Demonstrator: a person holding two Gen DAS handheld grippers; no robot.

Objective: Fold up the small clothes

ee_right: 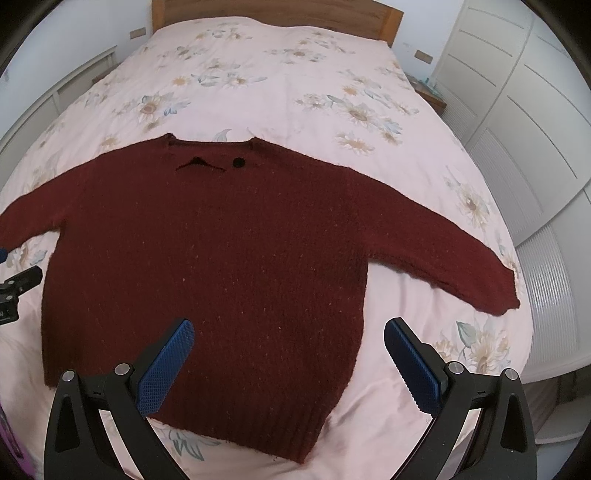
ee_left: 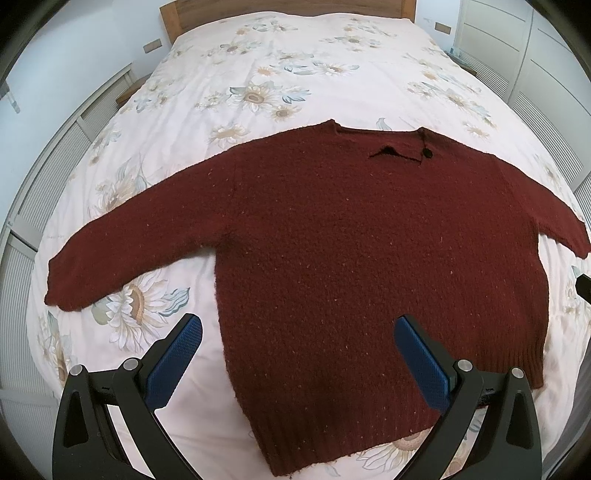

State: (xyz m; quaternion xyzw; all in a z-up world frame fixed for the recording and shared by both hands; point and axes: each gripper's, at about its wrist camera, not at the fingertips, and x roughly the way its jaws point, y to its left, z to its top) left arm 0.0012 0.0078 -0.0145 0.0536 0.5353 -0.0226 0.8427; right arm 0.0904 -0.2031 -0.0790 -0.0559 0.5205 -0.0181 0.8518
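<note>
Left wrist view shows you the dark red knit sweater (ee_left: 369,266) spread flat on the floral bedspread (ee_left: 280,70), neckline toward the wooden headboard (ee_left: 284,9) and ribbed hem toward you — its body runs lengthwise down the bed while both sleeves stretch out sideways and slightly down toward you. A small black button (ee_left: 428,152) sits beside the neck slit. Your left gripper (ee_left: 297,363) hangs above the hem with its blue pads (ee_left: 177,360) spread wide and nothing between them; one pad is over bare bedspread just off the sweater's side edge, the other over the knit.

From the right wrist view, your right gripper (ee_right: 288,363) is likewise wide apart and holding nothing, poised over the hem at the sweater's other lower corner, one pad (ee_right: 168,365) over the knit and the other (ee_right: 413,365) over bedspread. The sweater (ee_right: 207,273) reads the same here: collar away, hem near, the sleeve on this side ending close to the bed's edge.

Relative to the sweater, open bedspread (ee_right: 280,77) lies beyond the collar right up to the headboard (ee_right: 280,14). White panelled wardrobe doors (ee_right: 524,110) stand past the sleeve on this side; a small bedside table (ee_right: 430,92) sits by the headboard corner. At the frame's edge beyond the opposite sleeve, part of your other gripper shows.
</note>
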